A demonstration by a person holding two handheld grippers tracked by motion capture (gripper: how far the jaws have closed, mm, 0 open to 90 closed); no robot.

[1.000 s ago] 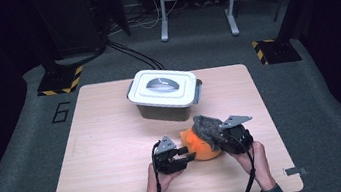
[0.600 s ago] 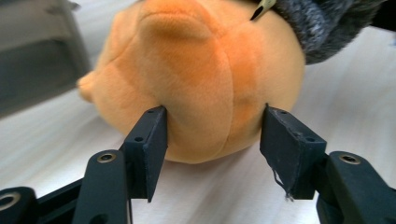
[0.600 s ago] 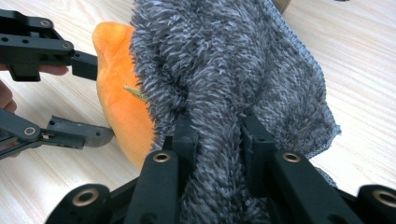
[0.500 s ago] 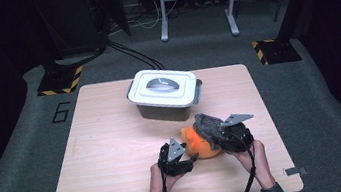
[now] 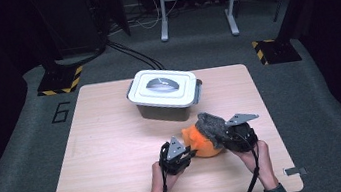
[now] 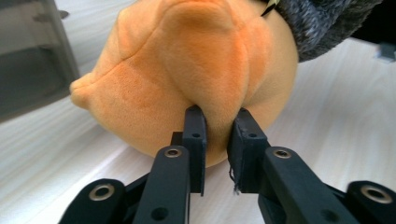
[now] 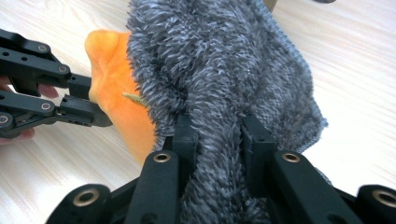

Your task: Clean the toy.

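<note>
1. Two grippers work on one soft toy near the front edge of the wooden table point(image 5: 115, 149): an orange plush point(image 5: 201, 142) with a grey fuzzy cover point(image 5: 211, 124) over its far right side.
2. Left gripper point(image 6: 217, 135): its jaws have just been closing, and in the left gripper view they now pinch a fold of the orange plush between the pads. In the high view this gripper point(image 5: 189, 153) sits at the plush's left, held from below by the person's left hand point(image 5: 162, 175).
3. Right gripper point(image 7: 217, 140): clamped on a thick fold of the grey fuzzy cover, which bulges between and above the jaws. In the high view it point(image 5: 224, 136) lies at the plush's right, with the right hand point(image 5: 259, 157) behind it.
4. In the right gripper view, the left gripper's black jaws come in from the left edge and meet the orange fabric.
5. Just behind the toy stands a grey bin with a white lid point(image 5: 163, 88); it is near the plush but apart from it.
6. The plush rests on the table between the two grippers.
</note>
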